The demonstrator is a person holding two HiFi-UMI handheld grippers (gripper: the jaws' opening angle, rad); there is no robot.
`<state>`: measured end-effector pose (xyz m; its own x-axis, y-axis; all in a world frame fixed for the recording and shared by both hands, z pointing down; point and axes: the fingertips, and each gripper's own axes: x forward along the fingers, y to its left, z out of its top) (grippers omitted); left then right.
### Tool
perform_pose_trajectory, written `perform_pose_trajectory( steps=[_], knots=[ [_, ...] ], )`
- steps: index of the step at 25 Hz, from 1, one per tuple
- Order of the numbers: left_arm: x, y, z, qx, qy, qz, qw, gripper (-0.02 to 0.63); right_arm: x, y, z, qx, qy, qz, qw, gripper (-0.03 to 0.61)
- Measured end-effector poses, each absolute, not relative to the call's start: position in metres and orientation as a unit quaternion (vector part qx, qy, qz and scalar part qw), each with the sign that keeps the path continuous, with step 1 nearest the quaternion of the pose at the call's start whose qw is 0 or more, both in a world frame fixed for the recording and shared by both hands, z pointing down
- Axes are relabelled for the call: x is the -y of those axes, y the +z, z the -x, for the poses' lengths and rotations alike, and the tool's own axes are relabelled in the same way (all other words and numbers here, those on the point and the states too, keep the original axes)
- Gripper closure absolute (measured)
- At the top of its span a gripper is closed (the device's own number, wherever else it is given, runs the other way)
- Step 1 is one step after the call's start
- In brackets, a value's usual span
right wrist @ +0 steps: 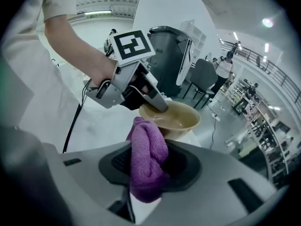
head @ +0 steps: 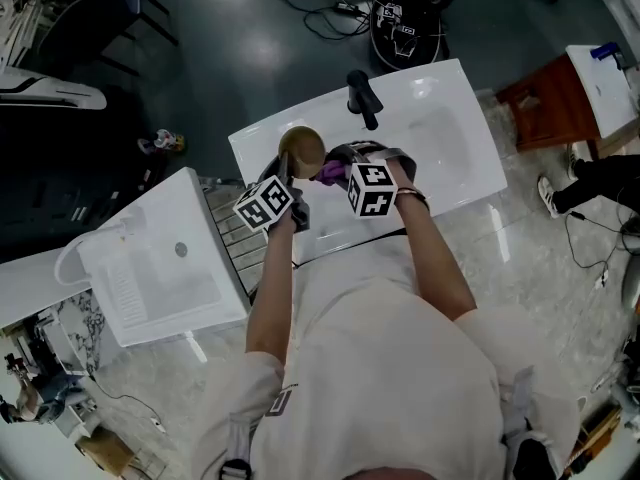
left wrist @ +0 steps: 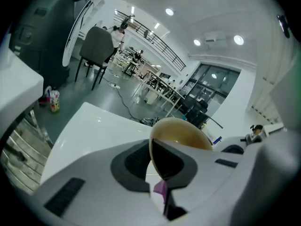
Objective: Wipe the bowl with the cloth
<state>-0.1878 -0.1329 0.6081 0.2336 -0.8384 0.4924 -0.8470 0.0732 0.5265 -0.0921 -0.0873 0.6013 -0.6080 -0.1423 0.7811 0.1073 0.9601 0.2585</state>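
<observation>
A tan bowl [head: 301, 148] is held over the left part of the white sink counter [head: 460, 168]. My left gripper [head: 286, 171] is shut on its rim, and in the left gripper view the bowl [left wrist: 183, 134] stands on edge between the jaws. My right gripper [head: 338, 171] is shut on a bunched purple cloth [head: 330, 173] just right of the bowl. In the right gripper view the cloth [right wrist: 147, 160] stands up between the jaws, close to the bowl [right wrist: 178, 119], with the left gripper [right wrist: 157, 105] clamped on the near rim. A purple scrap of cloth [left wrist: 160, 188] shows under the left jaws.
A black faucet [head: 362, 98] stands at the back of the counter beside the sunken basin [head: 440, 133]. A second white basin unit [head: 165, 263] and a metal rack [head: 232, 230] are at the left. A brown stool [head: 545, 103] and floor cables [head: 400, 18] lie beyond.
</observation>
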Motion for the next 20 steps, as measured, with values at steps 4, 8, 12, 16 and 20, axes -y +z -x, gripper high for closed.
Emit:
perform_pose_trajectory(
  steps=[4,8,12,16,20],
  knots=[
    [0.133,0.603,0.191,0.622,0.059,-0.699,0.348,0.598,0.099,0.598,0.089,0.885,-0.137,-0.035,0.443,0.456],
    [0.133,0.600,0.194,0.616,0.091,-0.711,0.326,0.598,0.108,0.597,0.090,0.882,-0.140,-0.060,0.447,0.456],
    [0.129,0.600,0.192,0.605,0.117,-0.724,0.311,0.598,0.112,0.598,0.089,0.884,-0.135,-0.085,0.439,0.456],
    [0.128,0.597,0.185,0.590,0.152,-0.741,0.283,0.598,0.125,0.592,0.083,0.886,-0.132,-0.115,0.429,0.456],
    [0.126,0.600,0.178,0.574,0.170,-0.754,0.270,0.598,0.131,0.588,0.081,0.886,-0.138,-0.131,0.422,0.456]
  ],
)
